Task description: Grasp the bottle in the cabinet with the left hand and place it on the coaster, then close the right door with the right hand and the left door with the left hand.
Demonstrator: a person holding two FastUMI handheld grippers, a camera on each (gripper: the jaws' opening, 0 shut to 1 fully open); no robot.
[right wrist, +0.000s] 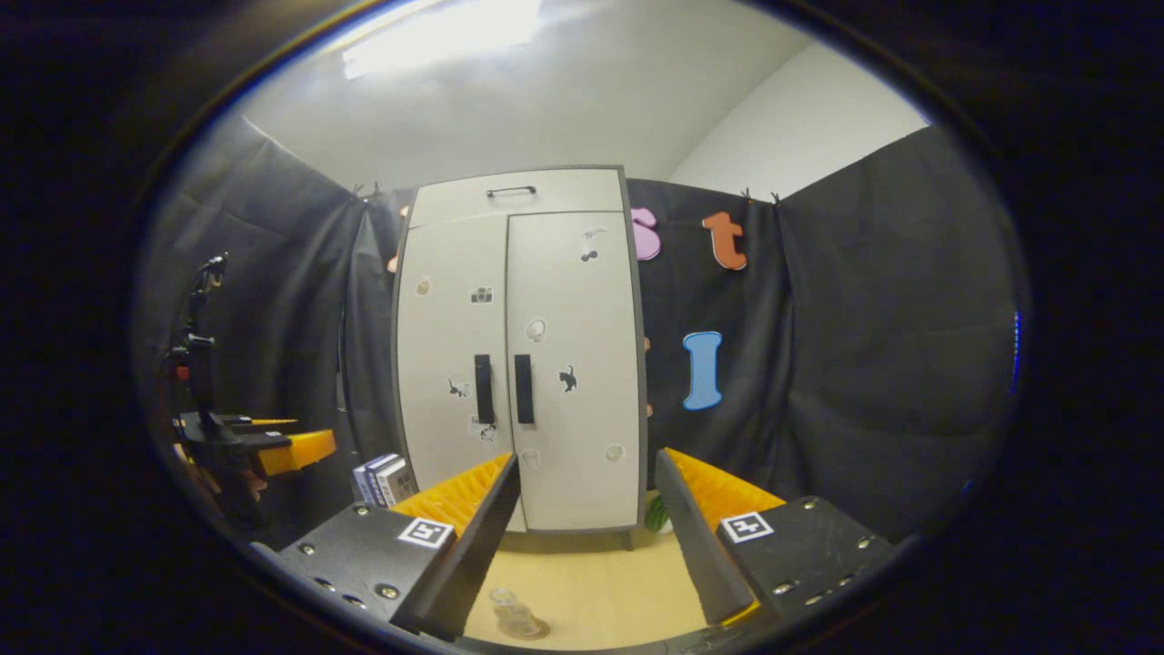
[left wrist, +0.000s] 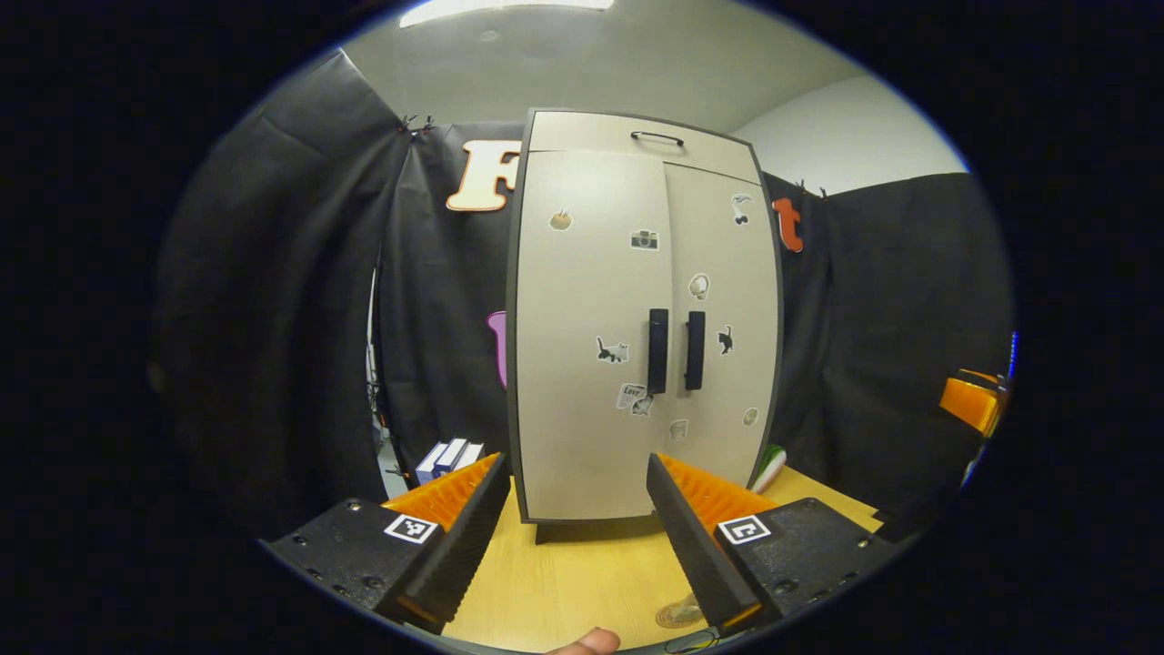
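Observation:
The beige cabinet [left wrist: 591, 300] [right wrist: 518, 364] stands at the back of the wooden table with both doors flush and the two black handles [left wrist: 675, 350] [right wrist: 500, 388] side by side. A small clear bottle [right wrist: 512, 611] stands upright on a round coaster [right wrist: 529, 629] on the table, well in front of the cabinet. In the left gripper view the coaster [left wrist: 677, 617] peeks out beside the right finger. My left gripper [left wrist: 577, 461] is open and empty, facing the doors. My right gripper [right wrist: 588, 458] is open and empty too, held back from the cabinet.
Several books [left wrist: 450, 455] [right wrist: 382, 478] stand left of the cabinet, and a green object [left wrist: 768, 466] [right wrist: 657, 514] lies at its right foot. The other gripper's orange finger shows far right [left wrist: 973, 402] and far left [right wrist: 296, 450]. A thumb [left wrist: 587, 642] sits at the bottom edge.

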